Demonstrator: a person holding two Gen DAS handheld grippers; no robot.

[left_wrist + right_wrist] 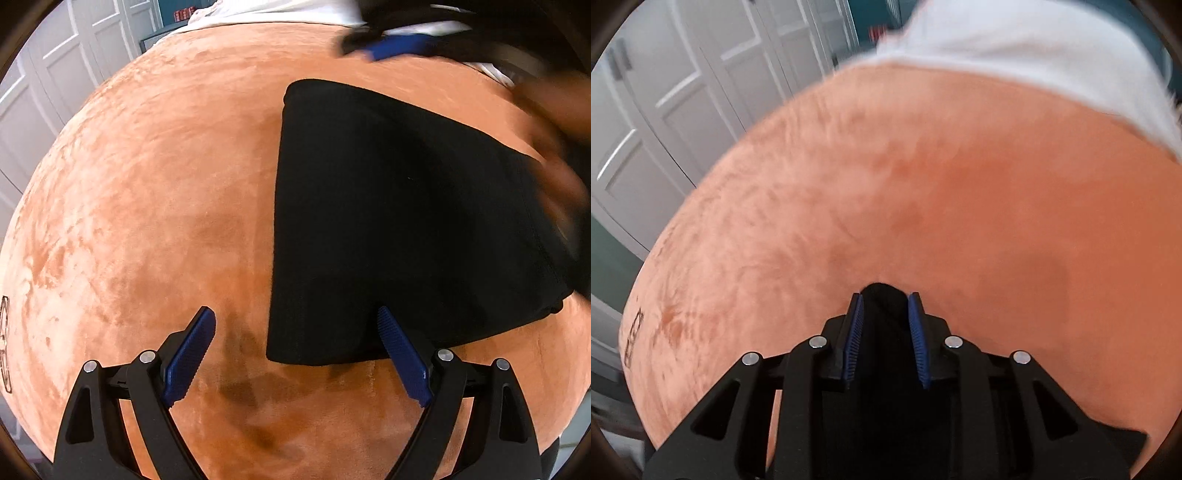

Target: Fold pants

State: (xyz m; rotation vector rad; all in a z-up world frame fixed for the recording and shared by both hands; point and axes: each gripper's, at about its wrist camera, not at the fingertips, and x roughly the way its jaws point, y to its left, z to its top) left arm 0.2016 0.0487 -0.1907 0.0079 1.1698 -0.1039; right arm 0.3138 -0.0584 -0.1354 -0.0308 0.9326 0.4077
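Note:
The black pants (406,221) lie folded into a compact shape on the orange blanket (147,203), right of centre in the left wrist view. My left gripper (295,321) is open and empty; its right finger (402,358) overlaps the pants' near edge. My right gripper (885,299) is shut on a bunch of black pants fabric (882,295), held above the blanket (960,203). The right gripper also shows blurred at the top of the left wrist view (391,46), beyond the pants' far edge.
White panelled wardrobe doors (55,74) stand to the left of the bed. White bedding (1034,55) lies at the far end of the blanket. The person's blurred hand (554,122) is at the right.

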